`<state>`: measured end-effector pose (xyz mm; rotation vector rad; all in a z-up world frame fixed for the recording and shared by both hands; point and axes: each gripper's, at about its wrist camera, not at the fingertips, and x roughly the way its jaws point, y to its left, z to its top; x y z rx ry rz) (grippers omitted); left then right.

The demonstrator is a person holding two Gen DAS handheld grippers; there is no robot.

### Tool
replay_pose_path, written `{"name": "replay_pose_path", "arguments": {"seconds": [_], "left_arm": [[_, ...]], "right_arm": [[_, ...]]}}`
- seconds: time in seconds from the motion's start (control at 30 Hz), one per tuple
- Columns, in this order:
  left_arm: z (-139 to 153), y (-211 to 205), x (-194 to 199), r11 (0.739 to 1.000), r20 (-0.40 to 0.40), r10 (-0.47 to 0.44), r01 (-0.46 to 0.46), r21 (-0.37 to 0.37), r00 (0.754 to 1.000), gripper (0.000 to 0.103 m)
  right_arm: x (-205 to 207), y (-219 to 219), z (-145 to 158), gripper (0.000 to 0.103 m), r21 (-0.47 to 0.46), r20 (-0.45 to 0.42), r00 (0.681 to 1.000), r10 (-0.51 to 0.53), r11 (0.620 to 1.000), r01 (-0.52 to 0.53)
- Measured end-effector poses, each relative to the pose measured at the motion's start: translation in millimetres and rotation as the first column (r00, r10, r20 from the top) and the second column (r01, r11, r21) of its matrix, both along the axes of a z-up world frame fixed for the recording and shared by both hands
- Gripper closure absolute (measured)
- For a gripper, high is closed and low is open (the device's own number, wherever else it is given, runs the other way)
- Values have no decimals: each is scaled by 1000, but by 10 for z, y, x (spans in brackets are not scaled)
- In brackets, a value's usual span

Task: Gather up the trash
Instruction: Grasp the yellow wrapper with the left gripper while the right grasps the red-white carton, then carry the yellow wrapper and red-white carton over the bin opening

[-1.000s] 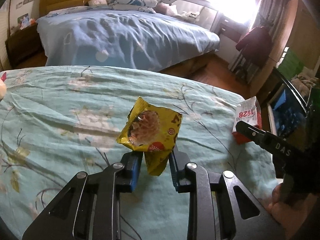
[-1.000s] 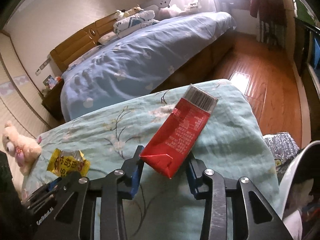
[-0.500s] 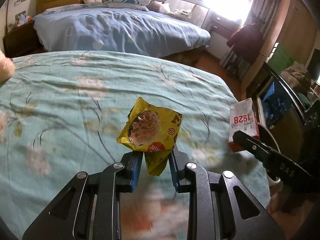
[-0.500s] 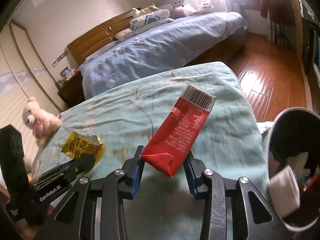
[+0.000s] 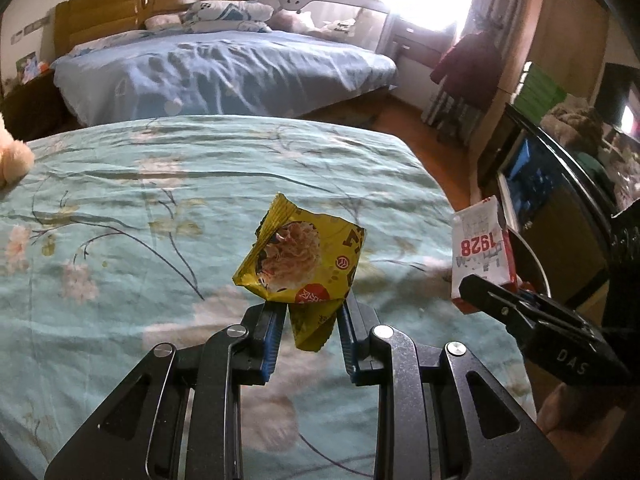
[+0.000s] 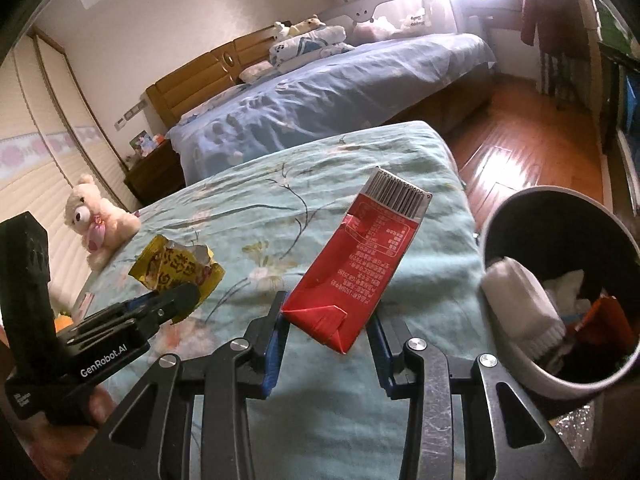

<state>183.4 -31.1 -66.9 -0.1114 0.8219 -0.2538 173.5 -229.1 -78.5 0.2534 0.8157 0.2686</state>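
My left gripper (image 5: pixel 310 312) is shut on a crumpled yellow snack wrapper (image 5: pixel 298 262) and holds it above the teal floral bedspread (image 5: pixel 140 216). My right gripper (image 6: pixel 328 326) is shut on a flattened red drink carton (image 6: pixel 360 264), tilted up to the right. The carton also shows at the right of the left wrist view (image 5: pixel 480 256); the wrapper also shows at the left of the right wrist view (image 6: pixel 176 270). A round trash bin (image 6: pixel 504 216) holding white and red rubbish stands just right of the carton.
A cream teddy bear (image 6: pixel 96 216) sits on the bedspread at the far left. A blue bed (image 5: pixel 220 68) with pillows lies behind. Wooden floor (image 6: pixel 520 148) runs to the right, past shelves (image 5: pixel 552 184).
Both grippers moved right with their loads. The trash bin came into the right wrist view and now sits close beside the carton. The teddy bear came into view.
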Motion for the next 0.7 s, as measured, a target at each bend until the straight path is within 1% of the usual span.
{"name": "replay_pose_path", "arguments": {"seconds": [0.4, 0.7], "left_arm": [[133, -266, -253, 998, 34, -52, 51, 26, 998, 79], [158, -456, -393, 995, 46, -96, 94, 46, 994, 79]], "right_arm": [[-332, -170, 95, 65, 11, 28, 999, -22, 1000, 22], [-493, -280, 145, 65, 17, 42, 998, -43, 999, 42]]}}
